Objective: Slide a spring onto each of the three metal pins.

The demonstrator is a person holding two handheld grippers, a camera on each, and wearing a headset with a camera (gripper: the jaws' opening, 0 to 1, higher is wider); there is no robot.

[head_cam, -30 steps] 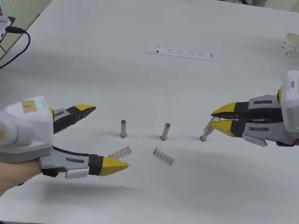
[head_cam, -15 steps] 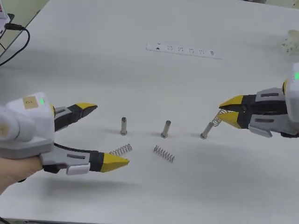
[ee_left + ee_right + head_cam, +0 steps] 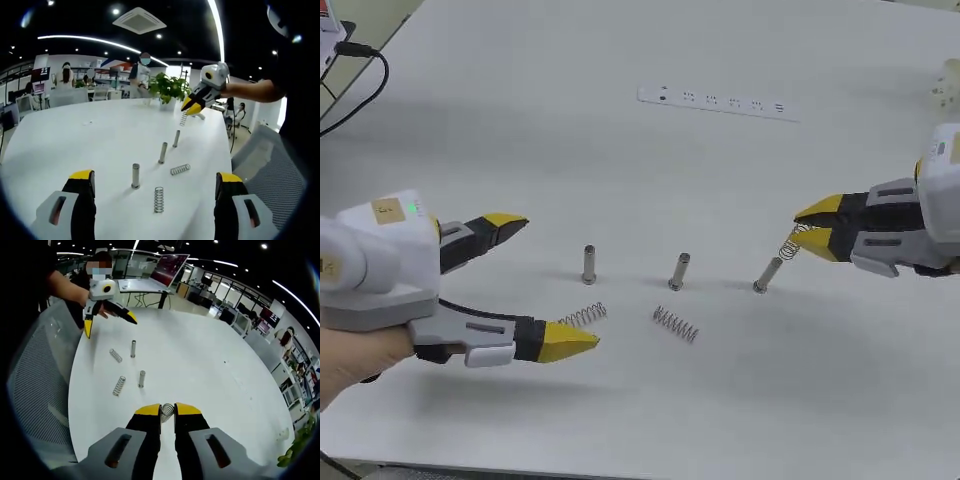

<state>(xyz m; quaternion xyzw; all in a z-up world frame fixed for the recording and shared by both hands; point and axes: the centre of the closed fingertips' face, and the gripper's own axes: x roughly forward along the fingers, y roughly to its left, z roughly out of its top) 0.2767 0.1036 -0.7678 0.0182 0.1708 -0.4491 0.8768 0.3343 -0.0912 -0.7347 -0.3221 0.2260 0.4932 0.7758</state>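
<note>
Since a sec ago the right gripper point(image 3: 802, 229) has drifted up & to the right, taking the held spring point(image 3: 789, 244) w/ it. The coil's lower end now hangs just above & right of the right pin point(image 3: 767, 273) rather than at its tip. Its fingers point(image 3: 148, 412) are clamped on that spring near its upper end. Our left gripper point(image 3: 560, 282) has barely shifted. Its fingers point(image 3: 563, 342) are wide apart, near tip just beside the left loose spring point(image 3: 582, 316). The middle loose spring point(image 3: 674, 325) lies flat on the desk point(image 3: 640, 170), on the near side of the middle pin point(image 3: 680, 271). The left pin point(image 3: 589, 264) is bare too.

We judge these springs v. light & soft: they'd bend, roll or ping away if pinched hard. Best to take one side-on near an end, leaving the bore & most of the coil free to feed over a pin. The pins look small & free-standing, so prob. easy to knock over.

Hard to make out: whether the right pin truly leans or it's just perspective. In the right gripper view our own fingers cover the spot where that pin would stand. Coil ends are too fine to read.
</note>
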